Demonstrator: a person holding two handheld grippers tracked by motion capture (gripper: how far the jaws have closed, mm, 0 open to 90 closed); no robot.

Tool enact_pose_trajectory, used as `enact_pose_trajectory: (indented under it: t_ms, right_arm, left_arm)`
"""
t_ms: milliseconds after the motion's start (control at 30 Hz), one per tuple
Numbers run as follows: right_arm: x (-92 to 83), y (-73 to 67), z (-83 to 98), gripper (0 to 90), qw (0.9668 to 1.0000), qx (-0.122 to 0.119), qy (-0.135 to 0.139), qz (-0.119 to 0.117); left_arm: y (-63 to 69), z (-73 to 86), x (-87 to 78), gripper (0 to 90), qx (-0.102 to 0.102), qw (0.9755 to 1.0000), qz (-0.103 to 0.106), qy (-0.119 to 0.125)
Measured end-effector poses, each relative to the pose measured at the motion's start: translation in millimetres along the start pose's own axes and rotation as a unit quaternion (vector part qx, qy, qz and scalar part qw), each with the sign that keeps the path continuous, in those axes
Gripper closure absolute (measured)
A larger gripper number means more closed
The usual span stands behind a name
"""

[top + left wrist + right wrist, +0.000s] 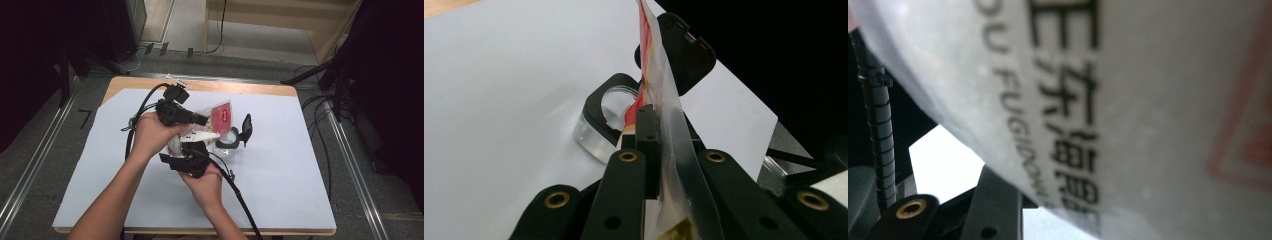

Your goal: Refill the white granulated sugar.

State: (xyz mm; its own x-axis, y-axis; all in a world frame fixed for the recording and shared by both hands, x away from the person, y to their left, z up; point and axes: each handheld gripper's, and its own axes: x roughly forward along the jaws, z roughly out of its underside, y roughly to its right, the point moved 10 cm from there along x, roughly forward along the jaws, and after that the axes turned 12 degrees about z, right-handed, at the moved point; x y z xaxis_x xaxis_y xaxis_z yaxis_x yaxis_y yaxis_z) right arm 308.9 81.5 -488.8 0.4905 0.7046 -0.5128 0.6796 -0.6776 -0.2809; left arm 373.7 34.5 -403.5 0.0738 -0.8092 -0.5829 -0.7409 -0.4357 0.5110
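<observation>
A clear plastic bag (220,115) with a red label and printed text is held up over the table. My left gripper (202,120) comes in from the left and is shut on the bag's edge; in the left gripper view its jaws (656,122) pinch the film (672,135). My right gripper (194,149) points up at the bag from below. In the right gripper view the bag (1148,100) lies against the camera and hides the pads; one black finger (993,210) shows beneath it. Behind the bag a clear round container (229,148) with an open black lid (246,129) stands on the table.
A white sheet (280,175) covers the wooden table, with bare room to the right and left of the hands. The same container (594,137) and lid (686,50) lie just beyond the left jaws. Cables trail from both grippers. Dark stands flank the table.
</observation>
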Motion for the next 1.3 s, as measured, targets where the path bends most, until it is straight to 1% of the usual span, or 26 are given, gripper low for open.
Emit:
enact_pose_trajectory:
  t_ms: [33, 67, 133, 167, 233, 300, 433, 467, 533, 600, 667, 800, 1033, 1300]
  right_arm:
    - [0.6, 0.0, 0.0, 59.1, 1.0000, -0.003, 0.000, 0.003]
    - [1.2, 0.0, 0.1, 61.0, 1.0000, -0.004, 0.000, 0.006]
    - [1.6, 0.4, 1.0, 61.6, 0.9999, -0.009, -0.001, 0.012]
    - [1.6, 0.5, 1.0, 61.7, 0.9999, -0.008, -0.001, 0.013]
    - [0.7, 0.7, 0.7, 61.8, 0.9999, -0.005, 0.000, 0.016]
    - [0.6, 0.8, 0.1, 61.7, 0.9999, -0.001, 0.003, 0.017]
    - [0.1, -0.2, -1.3, 61.7, 0.9999, 0.006, 0.006, 0.012]
    - [0.1, -0.6, -1.3, 61.7, 0.9999, 0.006, 0.007, 0.012]
    - [0.1, -1.0, -1.2, 61.7, 0.9999, 0.007, 0.008, 0.012]
    - [-0.4, -1.2, -0.9, 61.7, 0.9999, 0.007, 0.007, 0.012]
    - [-0.9, -0.9, -0.7, 61.6, 0.9999, 0.006, 0.007, 0.013]
    - [-1.4, -0.9, 0.4, 61.6, 0.9999, 0.001, 0.004, 0.014]
    - [0.0, -3.0, 1.5, 61.9, 0.9998, -0.008, 0.004, 0.015]
    - [0.0, -3.0, 1.7, 62.0, 0.9998, -0.008, 0.004, 0.017]
  left_arm:
    - [-0.1, 0.2, 0.0, 87.4, 0.001, 1.0000, 0.002, 0.002]
    - [-0.4, 0.8, -0.2, 87.3, 0.001, 1.0000, 0.000, -0.001]
    - [-0.4, 0.6, 0.0, 87.4, 0.004, 1.0000, 0.001, 0.001]
    - [0.6, 0.4, 0.5, 87.2, 0.005, 1.0000, 0.006, 0.003]
    - [1.6, 0.3, 0.5, 86.6, 0.008, 1.0000, 0.005, 0.003]
    - [2.9, -1.0, 0.0, 85.3, 0.010, 0.9998, 0.012, 0.014]
    - [3.4, -0.8, -2.1, 84.4, 0.013, 0.9998, 0.010, 0.014]
    - [3.9, -0.4, -2.2, 84.4, 0.013, 0.9998, 0.007, 0.013]
    - [4.1, 0.2, -2.2, 84.1, 0.017, 0.9998, 0.006, 0.011]
    - [4.1, 0.7, -2.3, 83.7, 0.016, 0.9998, 0.006, 0.010]
    - [5.2, 0.6, -1.5, 84.1, 0.016, 0.9998, 0.009, 0.012]
    - [4.3, 1.9, -1.6, 86.6, 0.020, 0.9998, 0.003, 0.007]
    - [3.5, 3.2, -3.1, 87.1, 0.013, 0.9999, -0.001, 0.004]
    - [3.4, 3.1, -3.0, 86.7, 0.015, 0.9999, 0.005, 0.005]
